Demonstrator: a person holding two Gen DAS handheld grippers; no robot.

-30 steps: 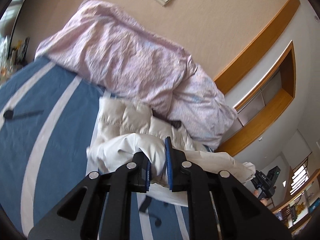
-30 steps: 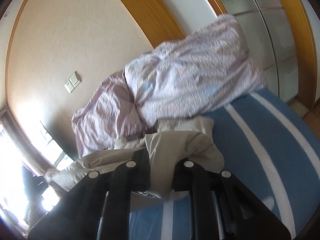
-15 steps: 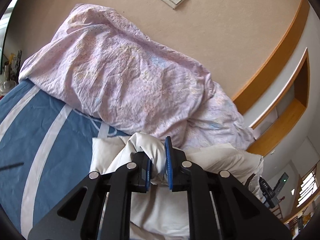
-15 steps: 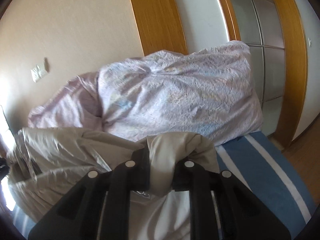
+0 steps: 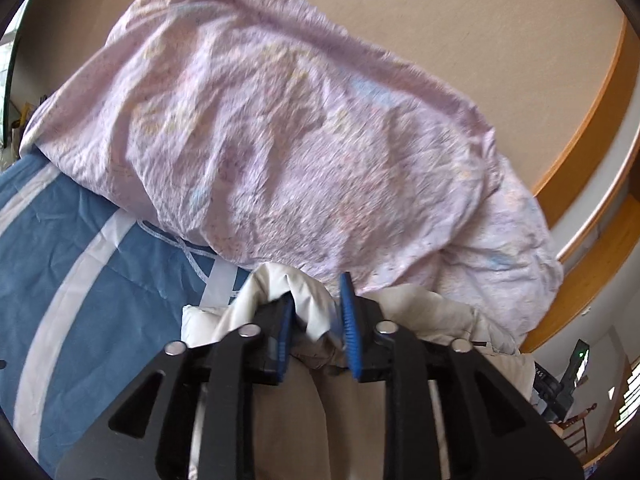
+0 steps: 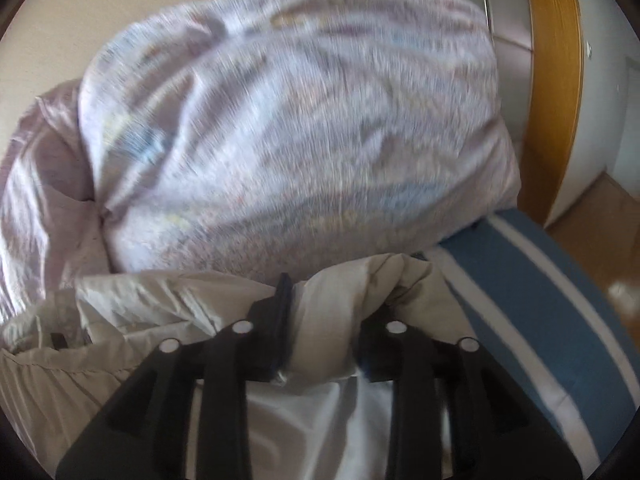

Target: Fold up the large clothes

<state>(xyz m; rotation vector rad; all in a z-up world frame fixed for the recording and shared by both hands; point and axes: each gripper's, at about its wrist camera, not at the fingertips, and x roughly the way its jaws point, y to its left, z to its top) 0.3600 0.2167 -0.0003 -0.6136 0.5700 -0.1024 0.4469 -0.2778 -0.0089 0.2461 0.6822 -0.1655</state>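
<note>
Across the blue bedspread (image 5: 80, 280) with its white stripes, a crumpled lilac duvet (image 5: 300, 140) is heaped at the wall-side edge. Just in front of it lies the cream padded jacket (image 6: 168, 304), touching the duvet's lower edge. The left gripper (image 5: 316, 320) has just been opening, and a fold of jacket sits loosely between its blue pads. The right gripper (image 6: 332, 320) has just been opening too; bunched jacket fills its gap, and whether the pads still press on it is unclear.

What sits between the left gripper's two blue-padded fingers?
A bunched fold of the cream puffy jacket lies between the left gripper pads, whose jaws have just been opening; the left wrist view shows it.
</note>
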